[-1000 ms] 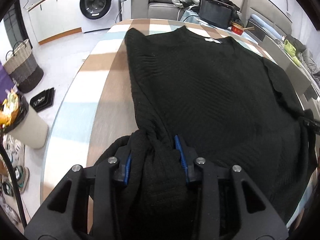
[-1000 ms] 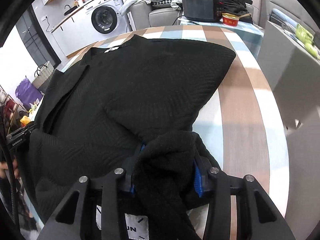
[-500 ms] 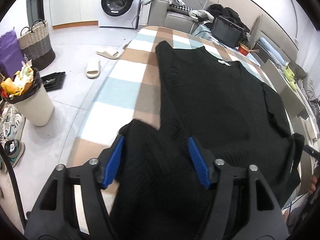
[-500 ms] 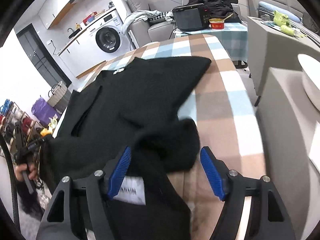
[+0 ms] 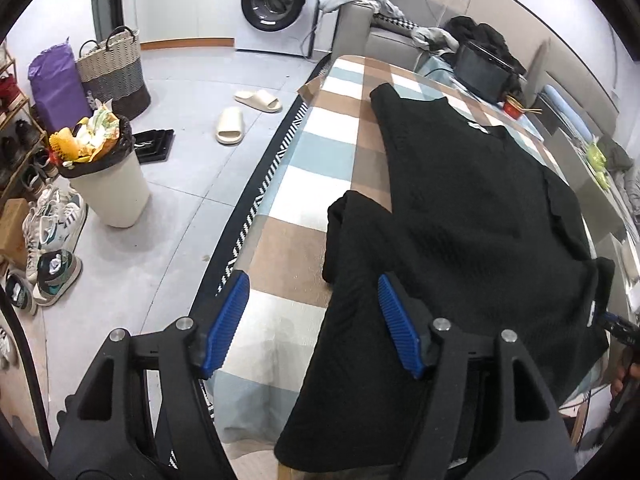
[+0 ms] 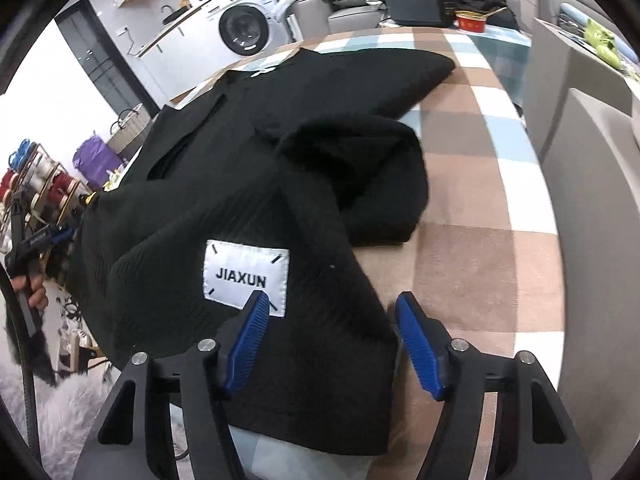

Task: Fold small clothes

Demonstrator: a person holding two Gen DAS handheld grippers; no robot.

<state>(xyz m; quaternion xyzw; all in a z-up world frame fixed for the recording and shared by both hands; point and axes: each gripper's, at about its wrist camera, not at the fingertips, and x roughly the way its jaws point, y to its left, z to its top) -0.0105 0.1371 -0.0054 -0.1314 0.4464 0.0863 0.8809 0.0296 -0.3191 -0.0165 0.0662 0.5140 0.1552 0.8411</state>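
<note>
A black knit sweater (image 5: 472,208) lies spread on the checked table (image 5: 320,152). Its left sleeve (image 5: 360,232) lies folded along the near left side. My left gripper (image 5: 312,316) is open and empty, above the sweater's near left edge and the table edge. In the right wrist view the sweater (image 6: 240,168) shows a white JIAXUN label (image 6: 246,272) and its right sleeve (image 6: 372,184) lies bunched on the table. My right gripper (image 6: 332,336) is open and empty, just above the sweater's hem.
The floor to the left holds a full bin (image 5: 104,176), a woven basket (image 5: 112,68), slippers (image 5: 230,124) and shoes (image 5: 52,236). A washing machine (image 5: 276,4) and a sofa (image 5: 400,36) stand behind. A grey cabinet (image 6: 592,128) stands close on the table's right.
Both grippers were shut on the sweater's sleeves a second ago. They have opened, let the sleeves drop onto the table, and pulled back and up.
</note>
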